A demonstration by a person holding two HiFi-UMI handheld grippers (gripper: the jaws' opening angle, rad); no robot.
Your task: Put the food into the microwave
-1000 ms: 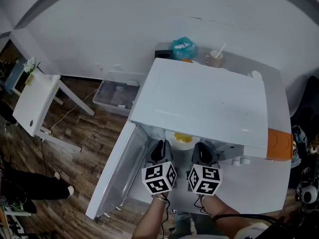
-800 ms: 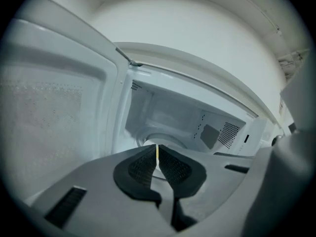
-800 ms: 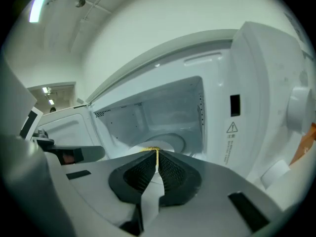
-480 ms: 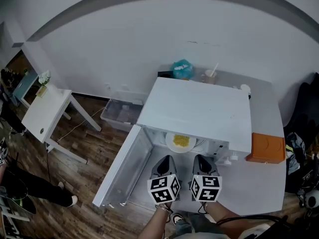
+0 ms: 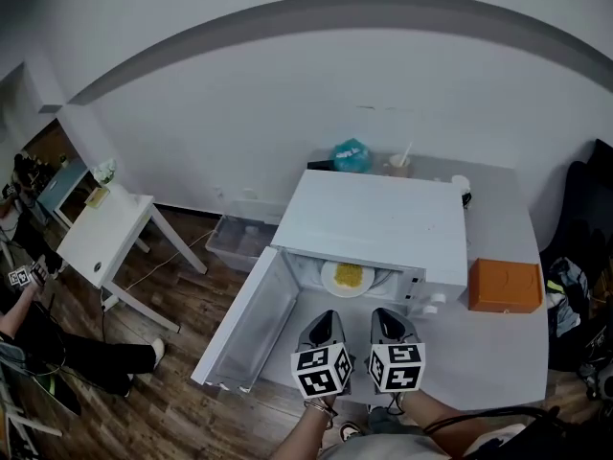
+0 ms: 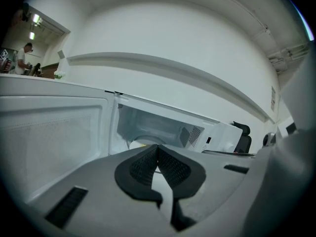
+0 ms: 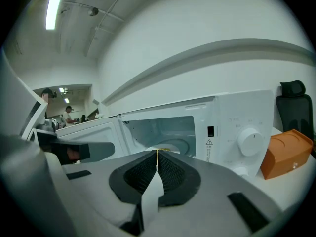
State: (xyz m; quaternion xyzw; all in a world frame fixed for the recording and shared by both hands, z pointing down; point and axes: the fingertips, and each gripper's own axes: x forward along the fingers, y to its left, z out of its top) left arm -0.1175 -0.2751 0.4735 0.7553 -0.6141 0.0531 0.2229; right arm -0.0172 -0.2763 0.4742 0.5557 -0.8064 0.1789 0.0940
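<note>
A white microwave [image 5: 383,223] stands on the grey table with its door [image 5: 251,322] swung open to the left. Inside, a white plate [image 5: 348,278] holds yellow food [image 5: 349,274]; in the right gripper view its yellow edge just shows above the jaws. My left gripper [image 5: 326,324] and right gripper [image 5: 387,321] hover side by side in front of the opening, both shut and holding nothing. The microwave cavity [image 6: 153,127] fills the middle of the left gripper view, behind my left gripper [image 6: 157,147]. My right gripper [image 7: 157,153] faces the cavity and the control dial [image 7: 251,140].
An orange box [image 5: 505,285] sits right of the microwave, also the orange box [image 7: 285,152]. Behind the microwave are a teal bag [image 5: 351,154] and a cup [image 5: 397,165]. A white side table [image 5: 103,234] and a clear bin [image 5: 242,237] stand on the wooden floor at left.
Both grippers have drawn back out of the microwave opening toward the table's front edge. The plate of food stays inside the cavity. The head view has pulled back and up.
</note>
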